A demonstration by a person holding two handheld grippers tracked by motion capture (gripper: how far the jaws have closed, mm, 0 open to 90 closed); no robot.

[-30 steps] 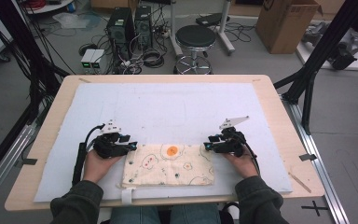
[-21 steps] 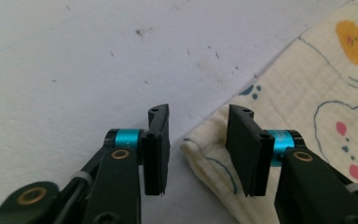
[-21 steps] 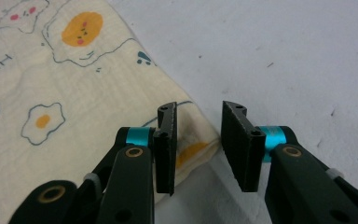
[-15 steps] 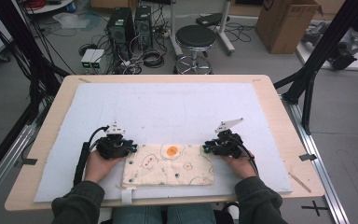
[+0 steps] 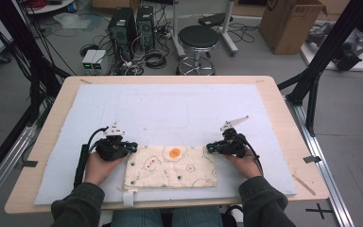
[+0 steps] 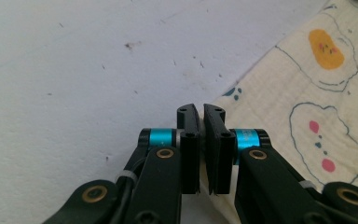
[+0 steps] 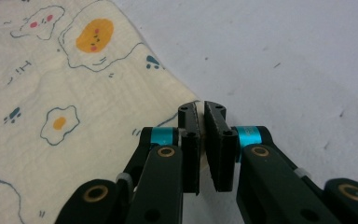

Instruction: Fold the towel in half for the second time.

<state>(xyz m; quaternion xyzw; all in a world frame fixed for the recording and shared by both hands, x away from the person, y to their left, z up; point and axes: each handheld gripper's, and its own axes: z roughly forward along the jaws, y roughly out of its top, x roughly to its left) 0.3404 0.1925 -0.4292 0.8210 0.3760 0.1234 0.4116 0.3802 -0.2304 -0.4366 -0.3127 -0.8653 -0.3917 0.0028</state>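
Two far corners of the folded cloth [image 5: 170, 166], long axis left to right on the tabletop [image 5: 274, 92], are pinched: one by the left tool [image 5: 131, 146], one by the right tool [image 5: 210, 147], jaws just closed.

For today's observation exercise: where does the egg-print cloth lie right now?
In the high view, the egg-print cloth lies flat on the white mat at the table's near edge, between the left hand-held gripper and right hand-held gripper.

one cloth [image 5: 170, 166], two tools, one stool [image 5: 198, 37], one cardboard box [image 5: 289, 21].
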